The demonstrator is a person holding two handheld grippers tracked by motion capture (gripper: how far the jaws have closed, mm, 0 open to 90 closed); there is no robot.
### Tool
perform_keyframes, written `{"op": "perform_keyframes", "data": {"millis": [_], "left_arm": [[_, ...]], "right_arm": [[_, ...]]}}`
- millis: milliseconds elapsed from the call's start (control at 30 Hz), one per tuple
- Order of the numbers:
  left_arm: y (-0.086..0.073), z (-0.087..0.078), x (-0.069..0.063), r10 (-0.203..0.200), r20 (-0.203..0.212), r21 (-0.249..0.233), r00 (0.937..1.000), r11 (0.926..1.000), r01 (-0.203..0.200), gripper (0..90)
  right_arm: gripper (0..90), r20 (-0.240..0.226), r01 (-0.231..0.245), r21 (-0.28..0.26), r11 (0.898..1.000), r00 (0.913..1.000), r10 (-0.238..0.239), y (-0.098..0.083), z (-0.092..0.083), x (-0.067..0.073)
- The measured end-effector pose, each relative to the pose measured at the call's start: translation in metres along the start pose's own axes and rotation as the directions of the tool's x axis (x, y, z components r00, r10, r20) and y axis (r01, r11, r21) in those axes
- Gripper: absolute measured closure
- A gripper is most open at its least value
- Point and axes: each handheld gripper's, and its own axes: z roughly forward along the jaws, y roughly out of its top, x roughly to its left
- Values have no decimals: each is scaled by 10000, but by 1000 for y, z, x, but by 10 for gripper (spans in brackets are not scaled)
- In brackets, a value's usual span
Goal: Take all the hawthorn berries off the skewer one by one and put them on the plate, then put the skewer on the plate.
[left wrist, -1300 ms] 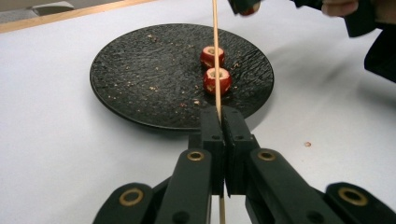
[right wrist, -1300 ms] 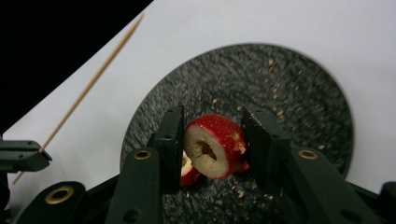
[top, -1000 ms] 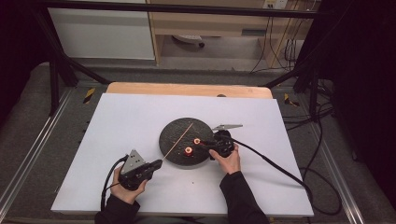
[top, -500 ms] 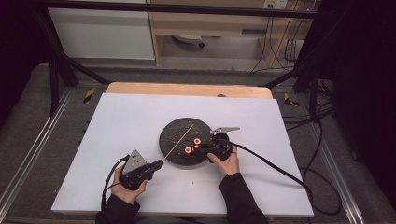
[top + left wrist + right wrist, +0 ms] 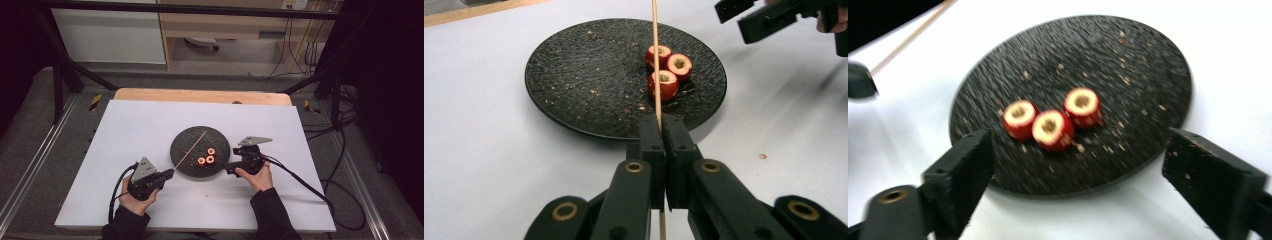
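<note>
A round black plate lies mid-table with three red, cored fruit pieces on its near right part. A thin wooden skewer slants across the plate. My left gripper is shut on the skewer's near end, just off the plate's near left rim. In the left gripper view the skewer runs up from the closed jaws over the fruit pieces. My right gripper stands open at the plate's right rim, its jaws wide either side of the fruit pieces on the plate.
The white table top has a wooden strip along its far edge. Cables trail from the right gripper over the table's right side. Crumbs dot the plate. Metal frame legs stand left and right.
My right gripper has pulled back from over the fruit pieces to the plate's right rim. My left gripper has moved up to the plate and now holds the skewer's end.
</note>
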Motion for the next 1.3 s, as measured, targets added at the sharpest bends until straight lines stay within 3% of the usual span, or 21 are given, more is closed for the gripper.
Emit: {"op": "perform_keyframes", "data": {"millis": [233, 467, 933, 1300], "left_arm": [[7, 5, 0, -7, 87, 155, 10000, 9999, 6, 878], [21, 9, 1, -69, 88, 117, 9999, 9999, 68, 878], [46, 35, 9, -252, 4, 546, 9997, 9982, 251, 878], [52, 62, 18, -506, -348, 995, 9981, 9936, 539, 879]], "right_arm": [[46, 310, 480, 426, 9979, 9983, -494, -20, -14, -7], [18, 582, 617, 618, 9962, 9962, -653, -36, -26, -15], [12, 710, 489, 508, 9975, 9961, -524, -64, -48, -31], [15, 778, 357, 470, 9983, 9962, -393, -68, -53, -33]]}}
